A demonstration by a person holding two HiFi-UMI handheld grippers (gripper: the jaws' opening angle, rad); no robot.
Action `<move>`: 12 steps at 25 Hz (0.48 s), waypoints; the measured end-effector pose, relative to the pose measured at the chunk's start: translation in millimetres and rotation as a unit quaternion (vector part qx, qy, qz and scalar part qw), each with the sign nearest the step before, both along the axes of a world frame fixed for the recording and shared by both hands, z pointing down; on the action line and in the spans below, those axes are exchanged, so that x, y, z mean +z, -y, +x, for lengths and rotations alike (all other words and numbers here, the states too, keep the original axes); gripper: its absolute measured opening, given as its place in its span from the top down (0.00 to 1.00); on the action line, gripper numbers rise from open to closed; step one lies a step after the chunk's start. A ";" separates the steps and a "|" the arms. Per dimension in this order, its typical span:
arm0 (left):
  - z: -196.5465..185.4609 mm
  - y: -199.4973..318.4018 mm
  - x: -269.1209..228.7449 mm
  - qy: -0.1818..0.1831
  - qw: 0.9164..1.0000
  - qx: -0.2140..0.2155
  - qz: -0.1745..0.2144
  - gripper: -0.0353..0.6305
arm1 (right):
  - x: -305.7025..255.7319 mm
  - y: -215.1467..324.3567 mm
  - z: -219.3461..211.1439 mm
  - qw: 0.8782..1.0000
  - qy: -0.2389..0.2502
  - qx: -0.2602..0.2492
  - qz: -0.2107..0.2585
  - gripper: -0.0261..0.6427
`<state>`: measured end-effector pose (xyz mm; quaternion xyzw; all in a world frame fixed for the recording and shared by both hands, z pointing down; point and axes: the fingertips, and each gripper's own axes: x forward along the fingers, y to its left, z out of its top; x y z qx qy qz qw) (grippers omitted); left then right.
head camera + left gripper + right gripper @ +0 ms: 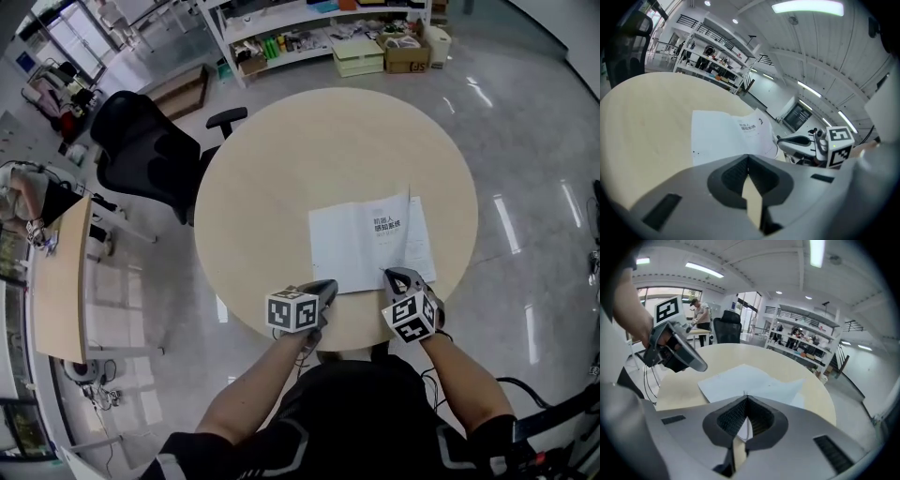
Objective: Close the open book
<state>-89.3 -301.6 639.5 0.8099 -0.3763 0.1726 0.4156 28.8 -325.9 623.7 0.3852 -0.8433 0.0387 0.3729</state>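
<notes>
The book point(361, 246) is positioned on the round beige table point(281, 159), on the half nearer the person and right of centre. It lies flat, with a white printed cover facing up. A narrower strip of white page is exposed along the right side of the cover. In the right gripper view, the upper leaf of the book point(740, 380) is seen to bow slightly above the sheet under it. The left gripper point(326, 286) is held over the near rim of the table, just beside the near left corner of the book and clear of it. In the left gripper view, its jaws point(748, 157) are pressed together at the tips, with nothing between them. The right gripper point(387, 274) is held at the near edge of the book, close to the line where the cover meets the exposed strip. Contact with the paper cannot be confirmed. In the right gripper view, its jaws point(746, 397) are pressed together at the tips, and white paper is visible through the gap behind them. A black office chair point(141, 150) is located beyond the far left of the table.
</notes>
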 end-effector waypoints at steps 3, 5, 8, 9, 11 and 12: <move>0.6 -1.2 0.7 0.007 1.000 0.001 -0.010 0.97 | 13.6 12.6 42.5 0.997 0.025 0.070 -0.036 0.97; -1.3 -2.2 3.5 0.015 1.000 -0.003 -0.016 0.97 | 27.3 17.7 70.5 0.991 0.042 0.112 -0.060 0.97; -1.7 -5.7 6.1 0.024 0.999 -0.003 -0.022 0.97 | 43.9 17.1 98.2 0.982 0.067 0.152 -0.087 0.97; -0.9 -6.5 5.7 0.025 0.999 -0.002 -0.023 0.97 | 47.2 16.0 102.4 0.980 0.076 0.158 -0.094 0.97; 2.5 -7.0 3.8 0.026 0.999 -0.001 -0.025 0.97 | 51.6 13.7 108.9 0.976 0.092 0.167 -0.103 0.97; 5.2 -7.1 2.6 0.026 0.999 0.000 -0.025 0.97 | 52.3 11.9 111.6 0.975 0.098 0.170 -0.105 0.97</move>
